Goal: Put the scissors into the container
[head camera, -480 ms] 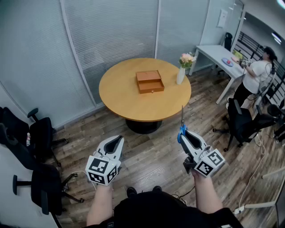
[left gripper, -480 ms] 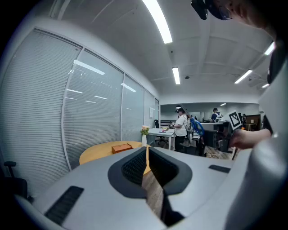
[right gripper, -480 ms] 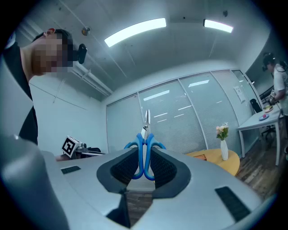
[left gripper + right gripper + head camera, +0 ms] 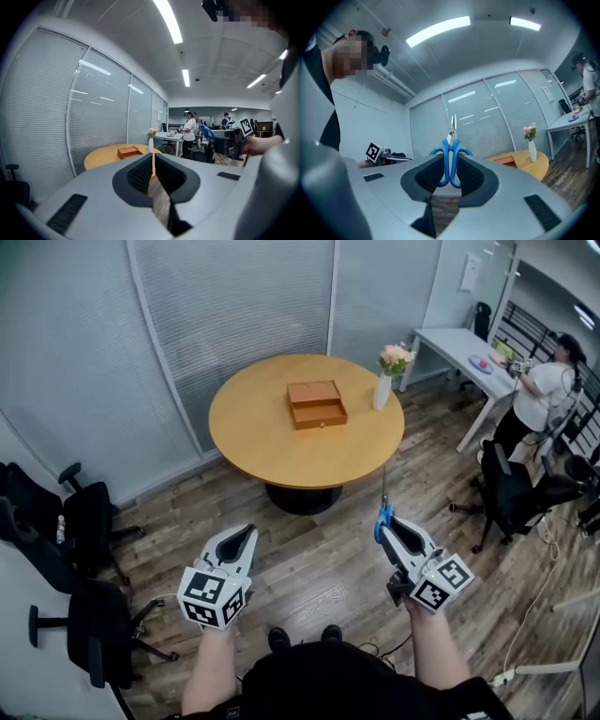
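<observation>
Half a sec on and barely anything has shifted. The right gripper (image 4: 386,521) hangs at the same spot low right in the head view, and the left gripper (image 4: 246,535) has dipped only a hair. The round table (image 4: 253,446) has slid a touch up the head view, so that's a small head or body nudge, no real stride. I'd say the carry leg has hardly started, and the drop is still a way off.

Grip check: in the right gripper view your jaws are clamped on the scissors (image 4: 382,498) by the blue handle loops. The blades are closed and stick straight out past the tips, in line w/ the jaws. It looks seated square, no visible tilt.

The left gripper's jaws are pinched together w/ nothing between them, only a thin slit showing table and floor beyond.

The container (image 4: 316,404), the small orange-brown box w/ a drawer front, sits a bit past the tabletop's middle. It's toward the far right edge, w/ the vase (image 4: 381,392) near it on that edge. It's well apart from the scissors, w/ bare wood floor (image 4: 319,568) and the near edge of the tabletop in between. From the right gripper it lies ahead and a little left, so you likely need to close in before lowering.
</observation>
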`<state>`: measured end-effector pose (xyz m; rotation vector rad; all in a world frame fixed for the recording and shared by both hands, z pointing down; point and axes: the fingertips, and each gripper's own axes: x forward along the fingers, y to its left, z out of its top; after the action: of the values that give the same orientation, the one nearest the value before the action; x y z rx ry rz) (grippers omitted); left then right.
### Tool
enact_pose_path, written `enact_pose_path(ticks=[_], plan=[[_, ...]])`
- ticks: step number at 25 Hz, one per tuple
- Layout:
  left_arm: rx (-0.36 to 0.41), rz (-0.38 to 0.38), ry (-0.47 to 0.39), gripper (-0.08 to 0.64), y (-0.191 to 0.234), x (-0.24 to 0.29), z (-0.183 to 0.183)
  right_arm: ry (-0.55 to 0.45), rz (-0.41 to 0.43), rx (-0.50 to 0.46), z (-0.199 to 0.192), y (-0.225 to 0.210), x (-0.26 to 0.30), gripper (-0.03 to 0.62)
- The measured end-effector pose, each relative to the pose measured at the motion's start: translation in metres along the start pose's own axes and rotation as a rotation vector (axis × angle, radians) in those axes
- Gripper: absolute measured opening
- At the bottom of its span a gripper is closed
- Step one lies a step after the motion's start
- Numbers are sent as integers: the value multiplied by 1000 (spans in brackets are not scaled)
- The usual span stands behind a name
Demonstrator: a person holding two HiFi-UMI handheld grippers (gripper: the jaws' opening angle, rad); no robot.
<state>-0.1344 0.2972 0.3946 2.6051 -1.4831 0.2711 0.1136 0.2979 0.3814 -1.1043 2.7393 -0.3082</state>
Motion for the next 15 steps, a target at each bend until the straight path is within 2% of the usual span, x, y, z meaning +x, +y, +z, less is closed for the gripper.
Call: enact_pose_path(ticks=[9,15], plan=[[-10,-6,-5,26,-15,16,2,-53,-58,32,19,-33,-30,98],[1,-11,-14,26,-44,39,10,-86,-77,63,29,-64,-67,98]])
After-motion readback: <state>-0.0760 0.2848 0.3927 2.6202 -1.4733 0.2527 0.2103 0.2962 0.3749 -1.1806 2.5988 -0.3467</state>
